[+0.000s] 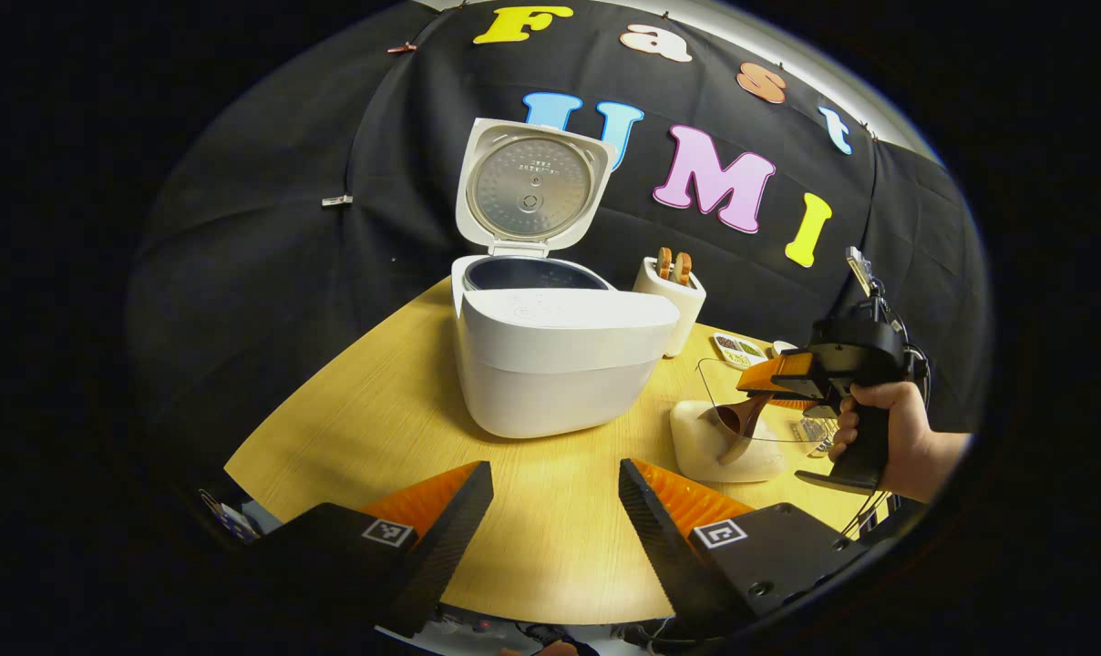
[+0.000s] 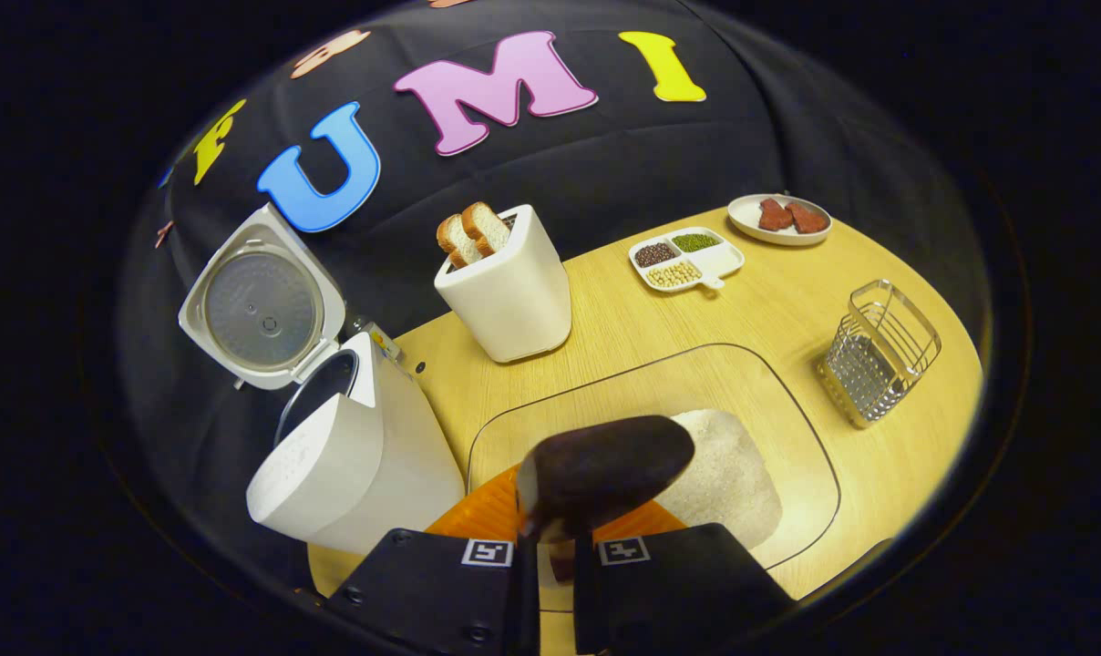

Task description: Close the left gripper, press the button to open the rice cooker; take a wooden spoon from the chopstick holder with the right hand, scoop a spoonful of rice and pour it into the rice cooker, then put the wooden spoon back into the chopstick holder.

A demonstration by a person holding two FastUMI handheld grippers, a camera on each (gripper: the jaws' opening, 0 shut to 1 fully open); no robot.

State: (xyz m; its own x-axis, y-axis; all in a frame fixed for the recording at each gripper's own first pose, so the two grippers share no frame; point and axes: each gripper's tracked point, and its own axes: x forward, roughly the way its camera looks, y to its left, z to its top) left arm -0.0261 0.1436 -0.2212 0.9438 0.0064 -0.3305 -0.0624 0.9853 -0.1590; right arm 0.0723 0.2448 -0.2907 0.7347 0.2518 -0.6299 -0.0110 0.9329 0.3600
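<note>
While the left gripper [image 1: 555,497] hangs low over the pale wooden bench [image 1: 396,401] with its fingers spread wide and nothing between them, the right gripper [image 2: 550,538] is clamped tight on the handle of a dark brown wooden spoon [image 2: 605,469]. In the right gripper view the spoon's bowl sits just past the fingertips, over a mound of white rice [image 2: 728,474] lying inside a clear rounded-rectangular container [image 2: 787,392]. In the left gripper view the same gripper shows at four o'clock, carried by a hand [image 1: 892,428], with the spoon dipping at a slant into the rice container.

Farther out in the right gripper view, at nine o'clock, stands the white rice cooker [image 2: 359,465], its round-plated lid [image 2: 259,305] swung fully up and the dark inner pot [image 1: 537,273] open to view in the left gripper view. Small print on the lid's metal plate is too fine to read. At twelve o'clock is a white toaster [image 2: 509,292] with two bread slices [image 2: 473,232] standing in its slots. At three o'clock a silver wire-and-mesh chopstick holder [image 2: 879,351] sits upright near the bench's edge. Beyond, at one o'clock, a white divided dish [image 2: 687,260] holds dark, green and tan beans in separate compartments, and a small white plate [image 2: 778,220] carries two reddish-brown pieces.
</note>
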